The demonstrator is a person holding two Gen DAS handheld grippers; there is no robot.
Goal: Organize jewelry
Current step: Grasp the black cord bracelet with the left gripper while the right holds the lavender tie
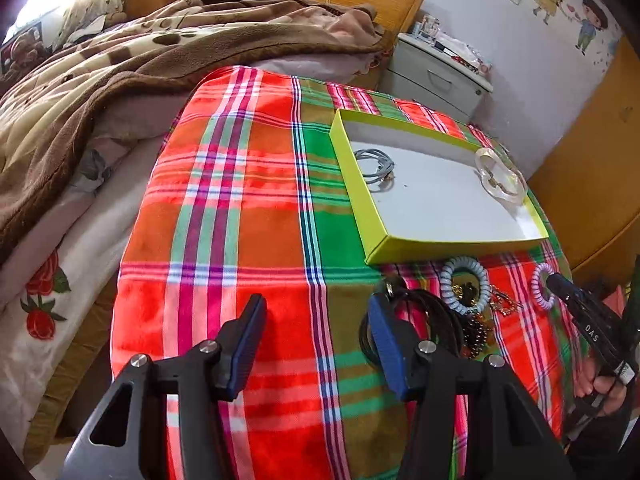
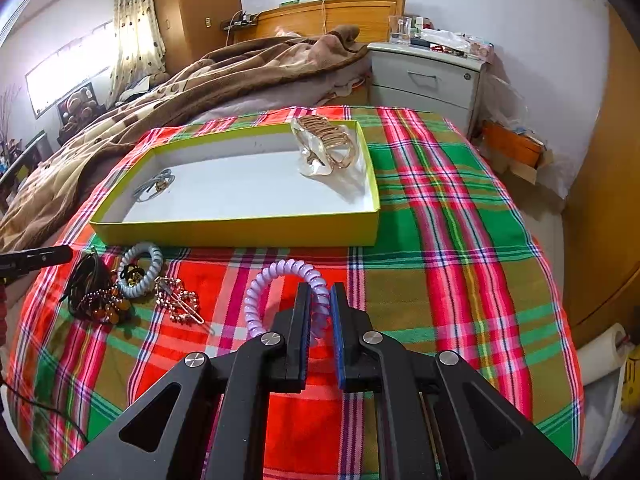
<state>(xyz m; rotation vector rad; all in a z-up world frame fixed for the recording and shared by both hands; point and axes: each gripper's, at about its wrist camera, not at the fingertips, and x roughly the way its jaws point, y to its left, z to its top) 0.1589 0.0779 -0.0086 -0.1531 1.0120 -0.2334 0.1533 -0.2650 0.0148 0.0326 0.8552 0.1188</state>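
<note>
Bedroom setup: plaid cloth [image 2: 440, 208] over the tabletop, bed with a brown blanket [image 2: 224, 80] beyond it, nightstand [image 2: 424, 80] at the far right.

Right hand-held gripper [image 2: 320, 312] is pinching the purple coil hair tie [image 2: 276, 280]; the coil loops out ahead and to the left of its fingers. It looks lifted or barely off the cloth, can't tell which. Left hand-held gripper [image 1: 316, 320] is spread wide, nothing between the fingers, hovering over bare cloth, with the black cord bundle [image 1: 416, 320] just beside its right finger.

Step in hand, as I read it: move the purple tie into the yellow-green box [image 2: 240, 232]. The box sits straight ahead of the right gripper, near. Already inside: grey hair ties [image 2: 154, 186] in the left part, clear and gold claw clips [image 2: 328, 148] at the far right.

Still out, left of the right gripper: blue coil tie [image 2: 140, 268], beaded pieces [image 2: 102, 304], gold rhinestone clip [image 2: 180, 300].

Next move needs a lift over the near box wall, then a release over the open white floor, between the ties and the clips. The springy coil may snag on a finger on release.
</note>
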